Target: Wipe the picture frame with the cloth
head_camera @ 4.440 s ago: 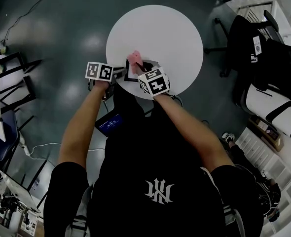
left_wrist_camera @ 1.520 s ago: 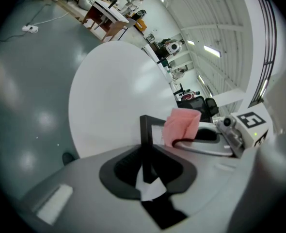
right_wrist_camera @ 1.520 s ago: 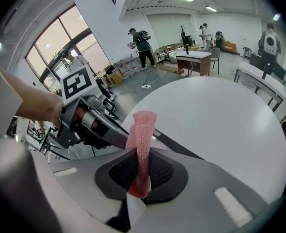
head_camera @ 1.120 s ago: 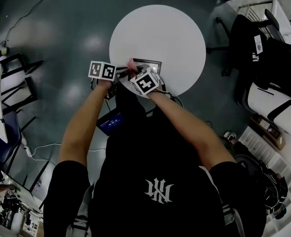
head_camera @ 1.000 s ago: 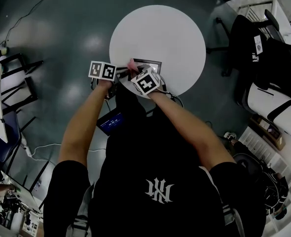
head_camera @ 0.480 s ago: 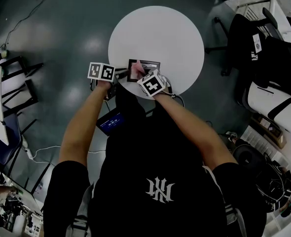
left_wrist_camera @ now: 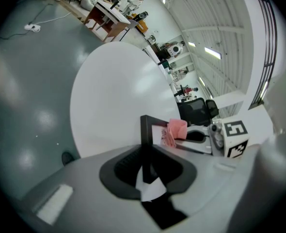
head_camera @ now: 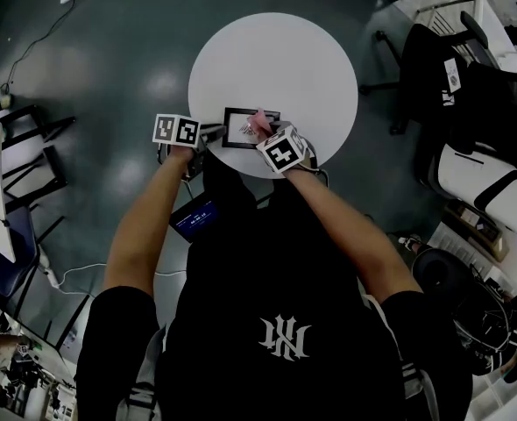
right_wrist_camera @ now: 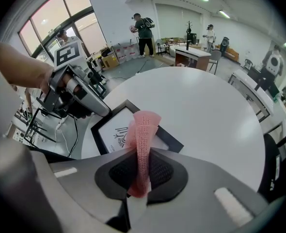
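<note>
A white round table (head_camera: 276,60) stands on a dark grey floor (head_camera: 109,51). A black picture frame with a white picture inside (head_camera: 251,127) lies flat on the table, near the side where the person stands. The left gripper (left_wrist_camera: 146,171) has its two jaws squeezed tight on the left edge of the frame, and the thin black edge (left_wrist_camera: 146,132) runs straight up out from between them. The right gripper (right_wrist_camera: 140,171) has its jaws squeezed tight on a small pink knitted cloth (right_wrist_camera: 143,130). The cloth is folded into a thin strip and sticks out past the jaws, over the white picture (right_wrist_camera: 115,130). From the left gripper view, the pink cloth (left_wrist_camera: 177,129) looks to be touching the front of the frame, near its right part. From the head view, the cloth (head_camera: 260,123) sits over the right half of the frame, and the two grippers are close together, one on each side of the frame. A black office chair (head_camera: 434,68) stands on the floor to the right of the table.
</note>
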Action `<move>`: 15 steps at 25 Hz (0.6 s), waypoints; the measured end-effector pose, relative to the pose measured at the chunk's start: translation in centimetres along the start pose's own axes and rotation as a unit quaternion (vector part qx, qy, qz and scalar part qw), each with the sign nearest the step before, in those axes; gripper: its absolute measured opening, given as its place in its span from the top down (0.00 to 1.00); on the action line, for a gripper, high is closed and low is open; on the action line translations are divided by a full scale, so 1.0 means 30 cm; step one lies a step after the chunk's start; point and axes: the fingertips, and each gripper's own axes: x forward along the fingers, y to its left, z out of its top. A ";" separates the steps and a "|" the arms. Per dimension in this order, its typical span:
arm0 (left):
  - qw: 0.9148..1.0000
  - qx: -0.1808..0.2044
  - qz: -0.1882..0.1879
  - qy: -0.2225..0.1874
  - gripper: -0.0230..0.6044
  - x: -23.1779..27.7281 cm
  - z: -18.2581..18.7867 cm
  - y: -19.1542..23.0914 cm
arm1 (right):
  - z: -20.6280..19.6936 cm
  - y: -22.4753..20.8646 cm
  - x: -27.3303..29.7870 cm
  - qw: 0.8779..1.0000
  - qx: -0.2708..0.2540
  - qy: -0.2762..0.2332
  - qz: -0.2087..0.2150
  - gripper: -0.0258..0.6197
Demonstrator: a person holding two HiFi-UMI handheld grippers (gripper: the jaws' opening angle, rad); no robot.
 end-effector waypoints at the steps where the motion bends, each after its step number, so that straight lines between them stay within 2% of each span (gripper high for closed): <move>1: 1.000 -0.001 0.000 0.000 0.87 0.000 0.000 0.001 | -0.006 -0.003 -0.003 1.000 -0.002 0.001 -0.002 0.92; 10: 1.000 -0.004 0.000 -0.005 0.87 -0.002 0.003 -0.001 | -0.024 -0.021 -0.032 1.000 -0.019 0.004 -0.017 0.92; 15: 1.000 -0.006 0.000 -0.006 0.86 -0.003 0.004 0.000 | -0.044 -0.047 -0.049 1.000 0.019 0.001 -0.016 0.92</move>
